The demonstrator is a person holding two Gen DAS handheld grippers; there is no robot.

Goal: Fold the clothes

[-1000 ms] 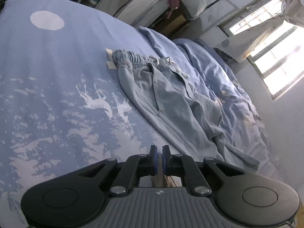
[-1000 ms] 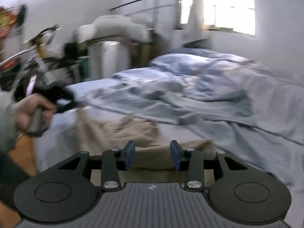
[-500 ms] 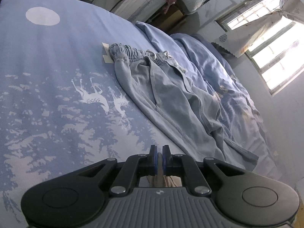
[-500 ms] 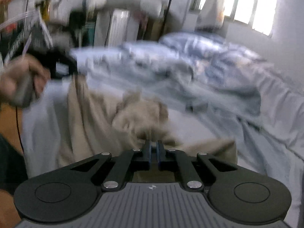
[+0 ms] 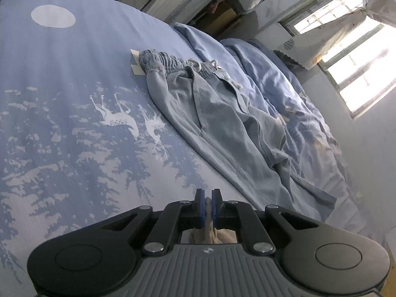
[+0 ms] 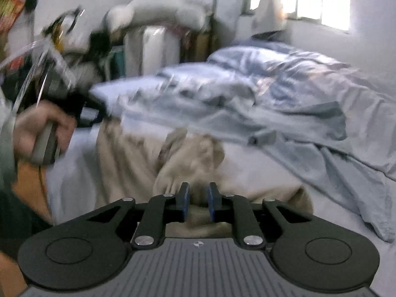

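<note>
Beige garment [image 6: 173, 163] crumpled at the near edge of your bed, pinched by your left gripper.

Soft, rumpled beige cloth lies bunched on the pale blue sheet [image 5: 74, 79], which is smooth and printed with two white deer. Your left gripper [image 5: 207, 208] has its blue pads clamped together on a fold of that cloth, tilted downward, your hand [image 6: 42, 133] wrapped round its handle. Your right gripper [image 6: 197, 199] hovers over the same garment, its jaws opening with beige cloth showing between them but not pressed. One pair of faded blue trousers [image 5: 222, 123], elastic waist gathered, lies stretched further up the bed beside a wrinkled blue duvet [image 6: 309, 81].
</note>
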